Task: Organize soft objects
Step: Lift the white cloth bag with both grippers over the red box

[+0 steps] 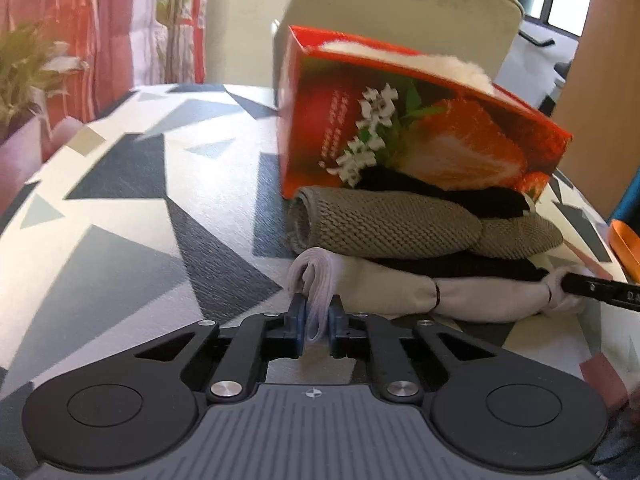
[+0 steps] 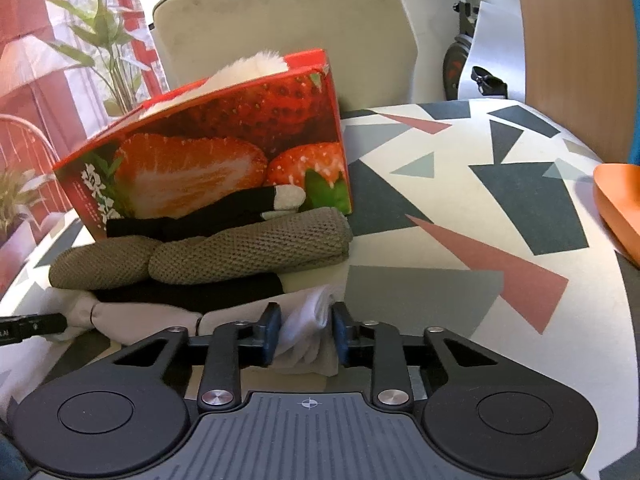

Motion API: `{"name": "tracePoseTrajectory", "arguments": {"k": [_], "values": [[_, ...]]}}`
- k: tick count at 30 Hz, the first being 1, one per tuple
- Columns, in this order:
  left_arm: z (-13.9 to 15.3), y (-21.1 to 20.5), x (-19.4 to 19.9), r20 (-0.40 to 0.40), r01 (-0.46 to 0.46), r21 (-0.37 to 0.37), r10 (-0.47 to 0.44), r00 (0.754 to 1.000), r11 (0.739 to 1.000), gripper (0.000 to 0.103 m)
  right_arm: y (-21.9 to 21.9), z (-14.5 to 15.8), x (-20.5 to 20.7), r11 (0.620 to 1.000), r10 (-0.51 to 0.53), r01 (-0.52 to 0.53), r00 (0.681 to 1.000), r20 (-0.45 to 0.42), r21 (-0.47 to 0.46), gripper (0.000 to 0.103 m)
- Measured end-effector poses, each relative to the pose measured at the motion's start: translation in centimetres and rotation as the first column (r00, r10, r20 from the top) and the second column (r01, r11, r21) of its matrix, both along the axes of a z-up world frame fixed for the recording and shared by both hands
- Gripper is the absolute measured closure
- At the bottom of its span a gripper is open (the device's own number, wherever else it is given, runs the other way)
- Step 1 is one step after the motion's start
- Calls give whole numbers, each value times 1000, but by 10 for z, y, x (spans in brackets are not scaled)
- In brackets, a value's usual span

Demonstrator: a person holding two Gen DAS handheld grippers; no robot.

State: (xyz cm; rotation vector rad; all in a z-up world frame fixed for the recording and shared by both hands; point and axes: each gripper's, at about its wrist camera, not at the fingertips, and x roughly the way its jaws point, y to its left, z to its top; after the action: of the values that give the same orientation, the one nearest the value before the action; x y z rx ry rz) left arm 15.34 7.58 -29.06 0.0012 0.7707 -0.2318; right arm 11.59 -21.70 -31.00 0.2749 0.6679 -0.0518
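A red strawberry box (image 1: 412, 128) (image 2: 224, 148) stands tilted on the table with white fluffy stuffing (image 1: 444, 66) (image 2: 256, 66) showing at its top. In front of it lie grey-brown knit socks (image 1: 384, 228) (image 2: 240, 252), black socks (image 1: 452, 196) (image 2: 192, 216) and a long white cloth bundle (image 1: 472, 296) (image 2: 148, 320) tied with bands. My left gripper (image 1: 318, 320) is shut on one end of the white cloth. My right gripper (image 2: 306, 332) is shut on the other end of it; its finger (image 1: 600, 288) shows in the left wrist view.
The table (image 1: 120, 208) (image 2: 460, 216) has a geometric patterned cover. A beige chair (image 1: 400, 4) (image 2: 288, 20) stands behind the box. An orange object (image 1: 626, 244) (image 2: 620, 204) lies at the table's right edge. Potted plants (image 1: 24, 64) (image 2: 100, 40) are at the left.
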Motion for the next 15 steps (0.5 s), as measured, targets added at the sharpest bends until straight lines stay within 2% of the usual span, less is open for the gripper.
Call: {"name": "tracePoseTrajectory", "arguments": {"k": [3,5,8,10,15], "values": [[10,7,-4,29,-26,-34,27,999,999,95,0,4,-3,1000,13,-13,1000,20,2,90],[18,9,-9,66,-40,-37,43,997,999,95,2,9,-5,1000,27,-27,999,37,7,91],[35,8,-21,169,-47,-17,49,984,999,96,5,21,-8,999,54,-54,995,88,5,92],[45,8,-25,209,-49,-23,53,977,999,96,8,31,-11,998,68,-67,989,130,-8,92],[62,8,-25,253,-50,-36,57,966,998,96,10,54,-9,996,86,-83,977,193,-22,92]]}}
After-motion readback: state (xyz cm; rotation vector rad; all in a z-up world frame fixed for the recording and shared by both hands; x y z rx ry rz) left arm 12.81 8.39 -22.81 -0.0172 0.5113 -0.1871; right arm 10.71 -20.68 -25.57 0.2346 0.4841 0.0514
